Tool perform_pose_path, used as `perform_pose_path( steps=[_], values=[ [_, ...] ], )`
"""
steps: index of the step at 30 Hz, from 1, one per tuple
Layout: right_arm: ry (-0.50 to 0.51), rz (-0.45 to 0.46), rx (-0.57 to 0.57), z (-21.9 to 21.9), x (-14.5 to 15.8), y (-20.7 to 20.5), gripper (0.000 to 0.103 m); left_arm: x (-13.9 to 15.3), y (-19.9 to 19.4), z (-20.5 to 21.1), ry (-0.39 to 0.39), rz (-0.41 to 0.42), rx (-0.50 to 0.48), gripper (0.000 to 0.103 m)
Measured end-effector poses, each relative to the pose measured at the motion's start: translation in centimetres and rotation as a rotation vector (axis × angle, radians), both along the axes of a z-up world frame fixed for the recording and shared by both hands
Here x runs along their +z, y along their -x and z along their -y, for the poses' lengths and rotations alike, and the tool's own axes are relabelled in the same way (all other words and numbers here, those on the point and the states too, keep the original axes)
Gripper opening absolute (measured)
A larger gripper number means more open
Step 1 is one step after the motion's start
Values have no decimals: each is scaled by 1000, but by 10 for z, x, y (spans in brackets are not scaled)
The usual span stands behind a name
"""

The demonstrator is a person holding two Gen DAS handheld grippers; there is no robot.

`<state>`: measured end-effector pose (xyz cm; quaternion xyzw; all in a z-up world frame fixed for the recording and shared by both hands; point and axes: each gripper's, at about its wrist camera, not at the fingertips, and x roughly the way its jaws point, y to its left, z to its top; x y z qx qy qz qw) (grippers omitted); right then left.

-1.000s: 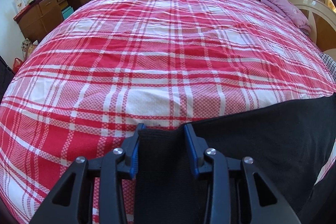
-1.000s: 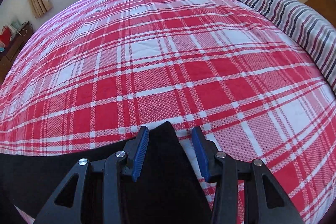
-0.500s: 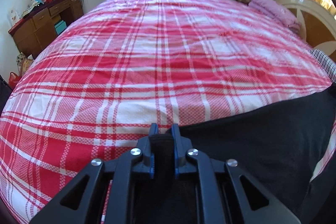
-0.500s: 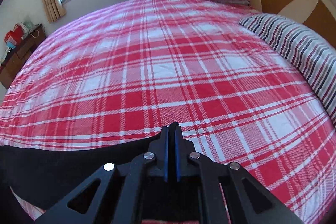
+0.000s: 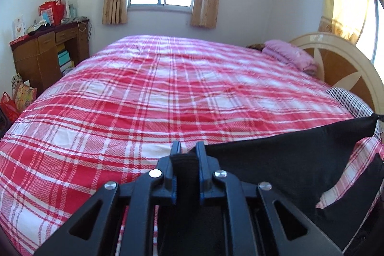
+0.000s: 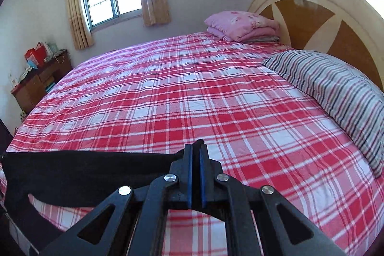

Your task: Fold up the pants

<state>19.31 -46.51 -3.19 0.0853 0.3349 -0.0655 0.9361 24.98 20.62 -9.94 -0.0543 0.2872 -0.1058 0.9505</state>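
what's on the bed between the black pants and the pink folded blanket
Nothing: between pants and blanket lies only bare plaid bedspread, clearest in the right wrist view.

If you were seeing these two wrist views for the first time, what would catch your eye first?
The big red-and-white plaid bedspread fills both views. Across its near edge stretches a pair of black fabric pants, raised and pulled taut between the left gripper and the right gripper, whose blue-padded jaws are each shut on the cloth. By the wooden headboard lie a striped pillow and a folded pink blanket.
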Motion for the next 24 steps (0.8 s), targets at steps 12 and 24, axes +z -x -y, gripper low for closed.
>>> perform_pose_path(
  steps=[12,24],
  values=[
    [-97,22,-41,9,-35,113,4,-8,80,-15,2,138,-95,14],
    [-142,-60,-66,15,-84,168,5,-52,138,-26,-31,114,-146,33]
  ],
)
